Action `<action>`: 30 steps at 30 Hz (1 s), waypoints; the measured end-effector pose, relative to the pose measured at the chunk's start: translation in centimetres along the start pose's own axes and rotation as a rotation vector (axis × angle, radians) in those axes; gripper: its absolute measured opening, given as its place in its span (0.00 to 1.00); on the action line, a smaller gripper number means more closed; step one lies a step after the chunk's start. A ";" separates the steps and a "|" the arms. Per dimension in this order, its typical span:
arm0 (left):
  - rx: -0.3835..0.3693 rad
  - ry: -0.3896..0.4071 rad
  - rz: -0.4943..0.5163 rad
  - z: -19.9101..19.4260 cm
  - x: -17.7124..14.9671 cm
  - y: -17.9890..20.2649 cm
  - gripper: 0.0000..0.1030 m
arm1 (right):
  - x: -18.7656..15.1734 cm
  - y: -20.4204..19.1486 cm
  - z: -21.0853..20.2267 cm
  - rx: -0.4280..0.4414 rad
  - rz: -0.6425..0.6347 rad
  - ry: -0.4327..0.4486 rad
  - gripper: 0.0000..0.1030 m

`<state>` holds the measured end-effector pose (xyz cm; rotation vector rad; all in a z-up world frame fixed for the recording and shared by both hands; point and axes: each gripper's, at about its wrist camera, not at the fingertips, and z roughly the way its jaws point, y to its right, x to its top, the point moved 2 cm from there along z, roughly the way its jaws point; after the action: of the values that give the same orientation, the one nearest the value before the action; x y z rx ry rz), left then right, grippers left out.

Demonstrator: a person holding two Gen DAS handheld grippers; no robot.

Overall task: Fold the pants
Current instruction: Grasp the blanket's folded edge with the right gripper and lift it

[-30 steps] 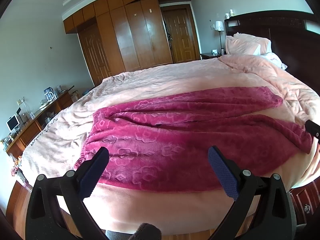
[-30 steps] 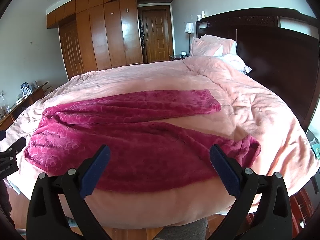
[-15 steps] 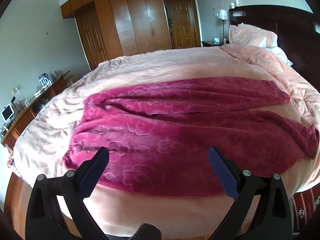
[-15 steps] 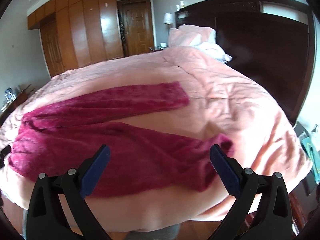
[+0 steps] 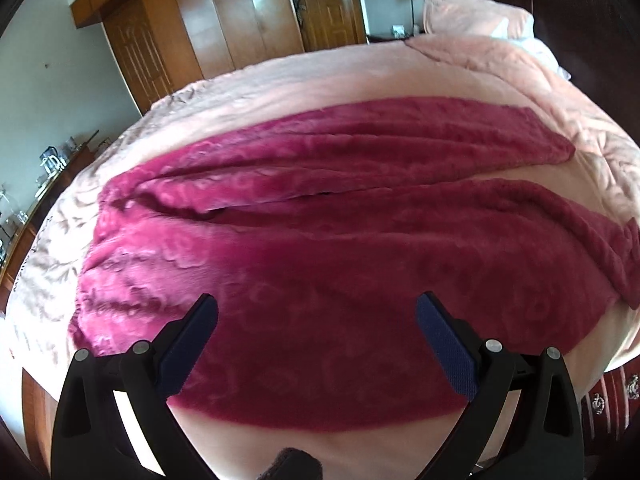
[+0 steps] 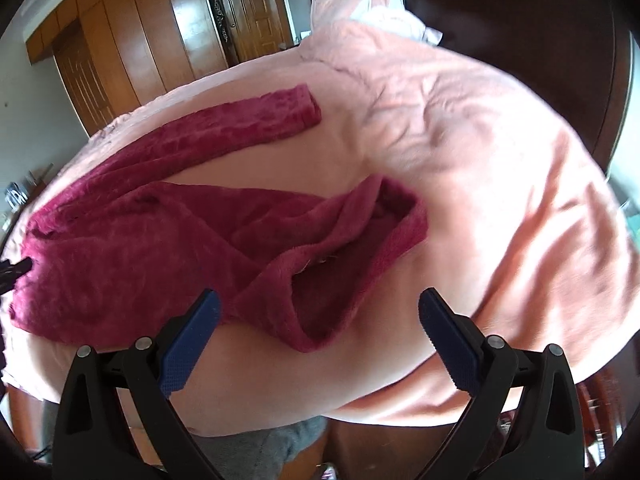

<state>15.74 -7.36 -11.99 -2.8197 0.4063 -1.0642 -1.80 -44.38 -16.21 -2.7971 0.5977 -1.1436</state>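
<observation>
Magenta fleece pants (image 5: 328, 248) lie spread across a pink bed, waist to the left, two legs running right. My left gripper (image 5: 318, 316) is open and empty, low over the near leg close to the waist. In the right wrist view the pants (image 6: 160, 236) show with the far leg flat and the near leg's cuff (image 6: 360, 248) crumpled and gaping. My right gripper (image 6: 319, 312) is open and empty, just above that cuff. The left gripper's tip (image 6: 14, 270) shows at the far left edge.
The pink duvet (image 6: 500, 168) covers the bed, with pillows (image 5: 476, 16) against a dark headboard (image 6: 520, 12). A wooden wardrobe (image 5: 224, 28) and door stand behind. A sideboard with a kettle (image 5: 52, 162) runs along the left wall. The bed's near edge drops to a wood floor.
Both grippers have moved forward and down toward the pants. The right one has swung right, over the near leg's cuff. Both stayed open.
</observation>
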 end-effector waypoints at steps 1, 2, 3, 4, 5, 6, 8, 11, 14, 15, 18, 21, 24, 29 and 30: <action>-0.003 -0.010 0.001 0.5 0.3 0.4 0.95 | 0.1 -0.1 0.4 0.019 0.008 -0.003 0.84; -0.005 -0.018 0.002 1.1 0.6 0.7 0.95 | 0.1 -0.2 0.6 0.032 0.011 -0.007 0.76; -0.007 -0.029 0.002 1.8 1.0 1.0 0.95 | 0.3 -0.5 0.9 0.044 0.015 -0.012 0.73; -0.010 -0.036 0.003 2.4 1.3 1.3 0.95 | 0.4 -0.8 1.3 0.058 0.016 -0.015 0.67; -0.010 -0.043 0.005 2.9 1.6 1.5 0.95 | 0.7 -1.1 1.7 0.067 0.013 -0.023 0.60; -0.010 -0.049 0.008 3.5 1.9 1.8 0.95 | 0.9 -1.4 2.2 0.072 0.009 -0.030 0.56; -0.010 -0.057 0.015 4.6 2.5 2.2 0.95 | 1.1 -1.9 3.3 0.086 0.004 -0.056 0.33; -0.019 -0.063 0.022 6.0 3.2 2.8 0.95 | 1.7 -2.1 4.5 0.114 0.014 -0.086 0.10; -0.036 -0.055 0.035 7.1 3.8 2.8 0.95 | 4.0 -2.0 3.6 0.117 0.021 -0.009 0.08; -0.039 -0.053 0.034 7.5 4.1 2.7 0.95 | 5.5 -1.8 3.2 0.095 0.023 0.031 0.08; -0.048 -0.053 0.006 8.6 5.0 2.0 0.95 | 9.0 -0.8 3.1 0.033 0.056 0.107 0.08; -0.059 -0.046 -0.022 9.5 5.6 1.1 0.95 | 12.3 0.3 5.0 -0.015 0.096 0.139 0.08; -0.067 -0.047 -0.041 10.3 5.8 0.2 0.95 | 14.4 0.8 8.9 -0.031 0.121 0.104 0.08; -0.079 -0.053 -0.046 11.3 5.6 -0.7 0.95 | 15.3 1.3 14.9 -0.084 0.069 0.023 0.09; -0.081 -0.055 -0.046 11.6 5.5 -0.9 0.95 | 15.4 1.5 15.8 -0.082 0.064 0.002 0.09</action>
<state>27.52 -8.06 -17.04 -2.9354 0.3902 -0.9971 18.53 -52.97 -17.71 -2.8221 0.7446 -1.1356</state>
